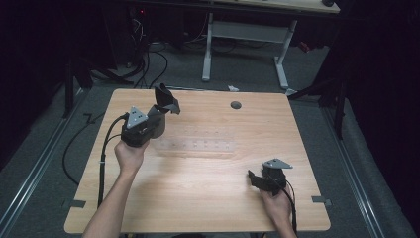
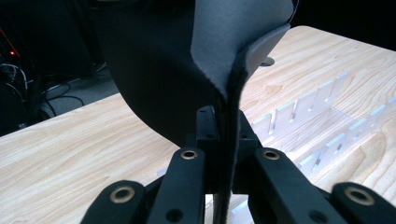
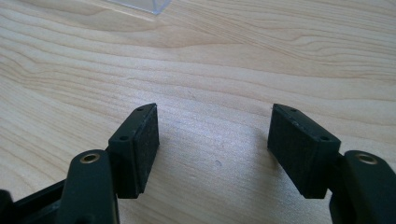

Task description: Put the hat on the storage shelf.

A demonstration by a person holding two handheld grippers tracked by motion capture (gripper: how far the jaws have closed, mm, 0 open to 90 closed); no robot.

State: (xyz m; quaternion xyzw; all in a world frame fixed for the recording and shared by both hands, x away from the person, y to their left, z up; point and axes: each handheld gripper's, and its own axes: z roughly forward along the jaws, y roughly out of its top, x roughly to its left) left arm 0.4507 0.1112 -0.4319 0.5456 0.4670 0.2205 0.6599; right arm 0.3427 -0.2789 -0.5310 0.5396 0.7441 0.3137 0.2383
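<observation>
Nearest to me, my right gripper [image 1: 255, 179] sits low over the front right part of the worktop [image 1: 208, 198], held in the right hand [image 1: 277, 206]. In the right gripper view its fingers [image 3: 140, 149] stand wide apart with nothing but bare wood grain between them, so they are open and hold nothing. At the top edge of that view I see a corner of the clear plastic organiser [image 3: 140, 5].

Farther in, on the left, my left hand [image 1: 130, 154] holds the left gripper [image 1: 163, 106] raised above the worktop, with its cable [image 1: 103, 163] trailing back toward me along the forearm. Its fingers [image 2: 208, 126] are closed tight on a dark piece of cloth [image 2: 187, 56]. In the left gripper view the pinched fold runs straight down between the two pads, and above them the fabric fans out in a curved sheet, dark on one face and greyer on the other. From the high view the cloth hangs at the gripper's tip, clear of the wood, over the rear left part of the worktop.

Just beyond and right of the gripper, the organiser lies flat near the middle of the worktop, its upright dividers in rows. Farther still, a round grommet hole [image 1: 236, 105] sits near the far edge.
</observation>
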